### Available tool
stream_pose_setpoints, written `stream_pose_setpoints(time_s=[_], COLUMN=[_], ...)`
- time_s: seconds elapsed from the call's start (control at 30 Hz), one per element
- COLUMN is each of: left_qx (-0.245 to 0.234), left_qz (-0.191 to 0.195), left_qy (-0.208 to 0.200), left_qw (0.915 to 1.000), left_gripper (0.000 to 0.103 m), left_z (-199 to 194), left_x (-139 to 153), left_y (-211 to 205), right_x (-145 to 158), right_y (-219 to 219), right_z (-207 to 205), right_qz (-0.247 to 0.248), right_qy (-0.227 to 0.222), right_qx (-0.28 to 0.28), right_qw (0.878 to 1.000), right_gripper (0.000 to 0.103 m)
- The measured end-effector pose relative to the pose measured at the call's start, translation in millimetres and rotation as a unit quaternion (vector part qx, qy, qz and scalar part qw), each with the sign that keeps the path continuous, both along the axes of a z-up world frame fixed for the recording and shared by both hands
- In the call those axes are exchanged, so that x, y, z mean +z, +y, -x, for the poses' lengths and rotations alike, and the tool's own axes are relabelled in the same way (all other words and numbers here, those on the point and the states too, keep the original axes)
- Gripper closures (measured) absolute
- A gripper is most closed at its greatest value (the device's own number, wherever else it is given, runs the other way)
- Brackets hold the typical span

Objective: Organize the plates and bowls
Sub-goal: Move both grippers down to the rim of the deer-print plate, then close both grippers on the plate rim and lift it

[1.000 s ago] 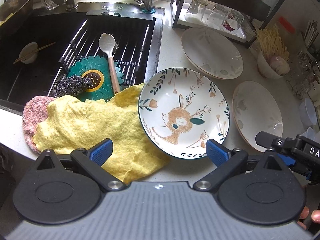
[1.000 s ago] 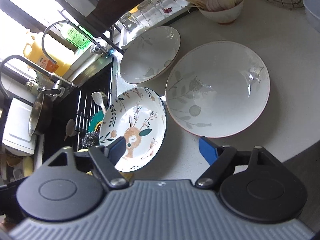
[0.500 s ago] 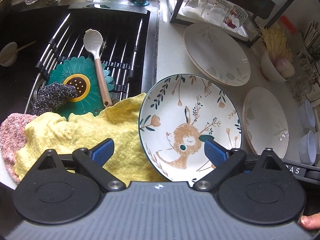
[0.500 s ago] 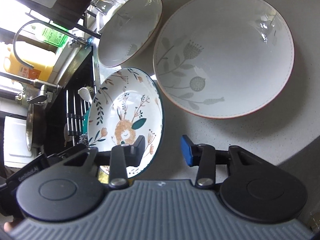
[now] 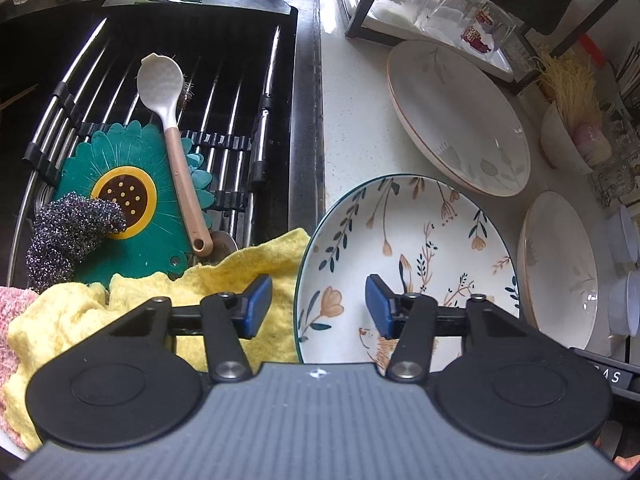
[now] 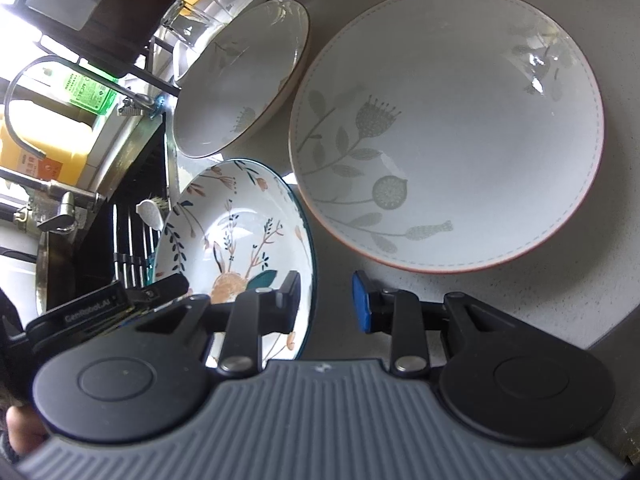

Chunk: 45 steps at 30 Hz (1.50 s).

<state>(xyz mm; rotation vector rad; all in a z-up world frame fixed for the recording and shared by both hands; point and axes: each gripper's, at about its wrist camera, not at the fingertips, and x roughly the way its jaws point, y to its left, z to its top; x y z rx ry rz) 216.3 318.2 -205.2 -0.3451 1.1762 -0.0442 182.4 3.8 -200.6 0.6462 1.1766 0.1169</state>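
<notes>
- Deer-pattern plate (image 5: 404, 248): set on the white counter (image 5: 352, 120) beside the sink (image 5: 304, 80), its left rim lying against a yellow cloth (image 5: 160, 304).
- Left gripper (image 5: 319, 306): jaws closing, straddling the plate's left rim; pads not seen pressing.
- Right gripper (image 6: 326, 300): jaws closing, narrow, straddling the same plate's right rim; contact not seen.
- Two leaf-pattern plates (image 6: 448, 128), (image 6: 240, 80): set separately on the counter nearby.

Both tongs (image 5: 318, 306) (image 6: 326, 300) lower, narrowing astride deer plate's (image 5: 416, 240) rim
</notes>
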Motion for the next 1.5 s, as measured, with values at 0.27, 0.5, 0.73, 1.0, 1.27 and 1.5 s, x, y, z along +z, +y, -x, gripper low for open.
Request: stream_pose_setpoints(time_s=[0.27, 0.5, 0.73, 1.0, 1.27, 1.5], left_qx=[-0.004, 0.01, 0.011, 0.023, 0.038, 0.054], left_qz=[-0.001, -0.002, -0.024, -0.03, -0.028, -0.018], left_qy=[-0.012, -0.02, -0.031, -0.041, -0.071, -0.099], left_qw=[0.9999, 0.9998, 0.9992, 0.9984, 0.9964, 0.9935], left_gripper=[0.079, 0.083, 0.087, 0.09, 0.092, 0.092], left_z=[-3.1, 0.0, 9.1, 24.1, 43.3, 54.7], left_x=[-3.1, -0.4, 15.5, 34.7, 65.2, 83.7], left_y=[0.7, 2.9, -3.4, -8.6, -20.2, -35.1], right_x=[-2.6, -7.4, -4.2, 11.5, 35.8, 56.4], right_y=[4.9, 7.4, 5.4, -4.5, -16.7, -33.8], right_z=[-7.6, -13.2, -17.3, -15.0, -16.6, -19.4], right_qz=[-0.011, -0.01, -0.014, -0.031, -0.035, -0.033], right_qy=[-0.006, -0.002, -0.004, -0.026, -0.057, -0.092], right_qx=[0.01, 0.033, 0.063, 0.083, 0.095, 0.107], right_qw=[1.0, 0.999, 0.998, 0.996, 0.993, 0.989], right_gripper=[0.082, 0.089, 0.091, 0.091, 0.091, 0.091])
